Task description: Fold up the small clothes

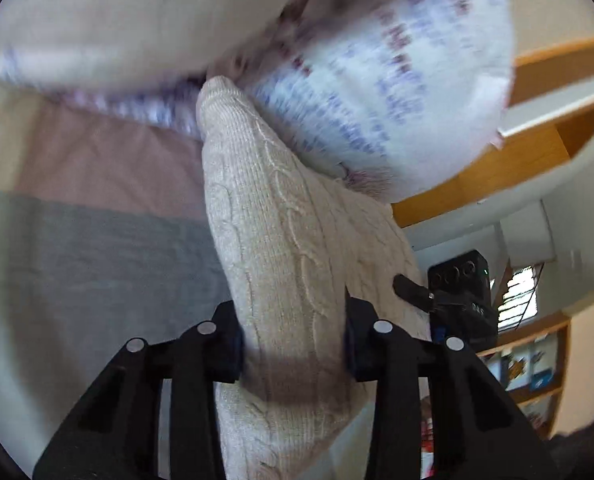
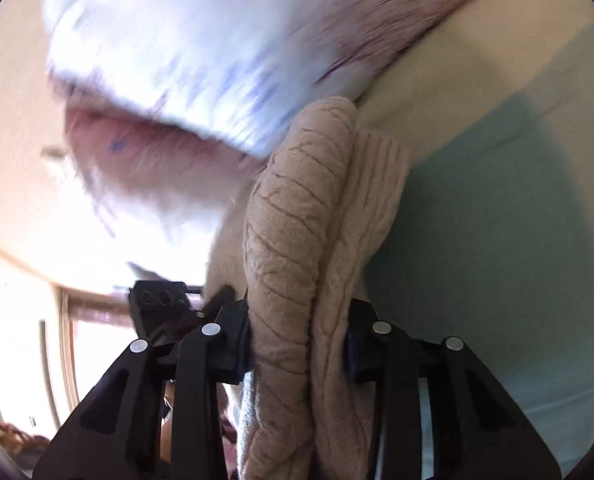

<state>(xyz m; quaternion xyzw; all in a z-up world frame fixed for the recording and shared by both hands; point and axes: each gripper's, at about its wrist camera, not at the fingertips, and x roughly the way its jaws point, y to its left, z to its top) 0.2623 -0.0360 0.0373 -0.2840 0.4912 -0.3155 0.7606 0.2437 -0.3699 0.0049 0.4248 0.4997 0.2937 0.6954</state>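
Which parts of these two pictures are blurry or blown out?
Left wrist view: the white cushion with purple print is motion-smeared, the beige cable-knit garment sharp. Right wrist view: the same cushion is smeared worse, and the window side at left is overexposed.

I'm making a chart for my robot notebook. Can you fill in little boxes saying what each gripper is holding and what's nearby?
left hand-held gripper: shut on the beige knit garment
right hand-held gripper: shut on the same garment, bunched in folds
nearby cloth: white patterned fabric, blurred
underneath: striped bedding
folding: not finished yet
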